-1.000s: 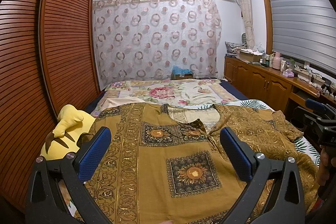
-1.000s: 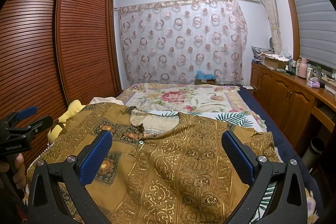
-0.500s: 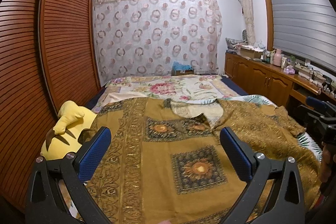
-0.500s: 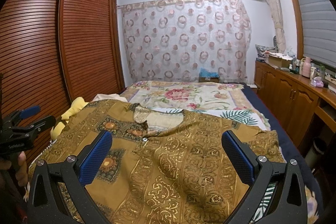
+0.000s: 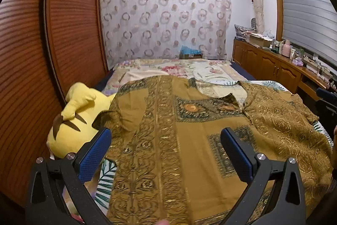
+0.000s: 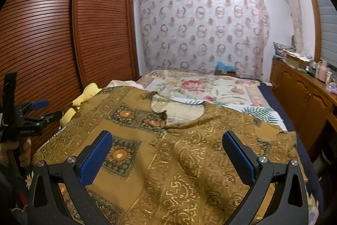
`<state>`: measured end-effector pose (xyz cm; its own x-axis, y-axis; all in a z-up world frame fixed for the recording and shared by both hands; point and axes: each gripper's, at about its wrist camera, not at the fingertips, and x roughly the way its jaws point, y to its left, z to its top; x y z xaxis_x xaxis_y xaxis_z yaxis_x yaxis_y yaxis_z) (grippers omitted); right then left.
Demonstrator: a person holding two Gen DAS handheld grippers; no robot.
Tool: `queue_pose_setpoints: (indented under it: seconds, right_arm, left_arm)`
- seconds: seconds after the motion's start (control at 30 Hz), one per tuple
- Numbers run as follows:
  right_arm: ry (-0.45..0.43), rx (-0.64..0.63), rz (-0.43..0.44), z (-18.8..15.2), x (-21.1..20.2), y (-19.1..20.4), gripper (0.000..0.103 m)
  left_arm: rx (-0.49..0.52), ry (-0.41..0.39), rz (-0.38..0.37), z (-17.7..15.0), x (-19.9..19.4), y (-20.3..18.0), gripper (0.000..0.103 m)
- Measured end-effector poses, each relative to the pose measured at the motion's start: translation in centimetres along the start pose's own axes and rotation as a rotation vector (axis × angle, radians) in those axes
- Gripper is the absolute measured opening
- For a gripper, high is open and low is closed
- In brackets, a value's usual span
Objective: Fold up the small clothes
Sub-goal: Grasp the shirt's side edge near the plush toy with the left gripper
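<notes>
A mustard-brown patterned shirt (image 5: 189, 130) lies spread flat on the bed, collar toward the far end; it also shows in the right wrist view (image 6: 179, 151). My left gripper (image 5: 166, 140) hovers open and empty above the shirt's left half. My right gripper (image 6: 167, 143) hovers open and empty above the shirt's middle and right half. The left gripper also shows at the left edge of the right wrist view (image 6: 40, 111), and the right gripper's blue tip shows at the right edge of the left wrist view (image 5: 325, 94).
A yellow plush toy (image 5: 73, 119) lies at the bed's left edge beside the shirt sleeve. A floral bedspread (image 6: 202, 85) covers the far bed. A slatted wooden wardrobe (image 6: 63, 35) stands on the left, a wooden cabinet (image 5: 273, 69) with clutter on the right.
Both grippers have moved lower and closer over the shirt, the left one shifting left toward the sleeve and plush toy. Both stay open. The shirt has not moved.
</notes>
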<state>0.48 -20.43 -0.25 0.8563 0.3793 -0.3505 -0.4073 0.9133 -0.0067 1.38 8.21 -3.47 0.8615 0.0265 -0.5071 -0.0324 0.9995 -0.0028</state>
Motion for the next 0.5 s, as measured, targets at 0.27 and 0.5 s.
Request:
queue_pose_setpoints:
  seconds: [0.27, 0.5]
  right_arm:
    - [0.047, -0.039, 0.056, 0.5, 2.0, 0.0, 0.103]
    - [0.099, -0.076, 0.103, 1.0, 3.6, -0.2, 0.103]
  left_arm:
    - [-0.063, 0.084, -0.010, -1.0, 2.7, 5.1, 0.091]
    - [-0.105, 0.168, 0.025, -1.6, 5.6, 9.3, 0.072]
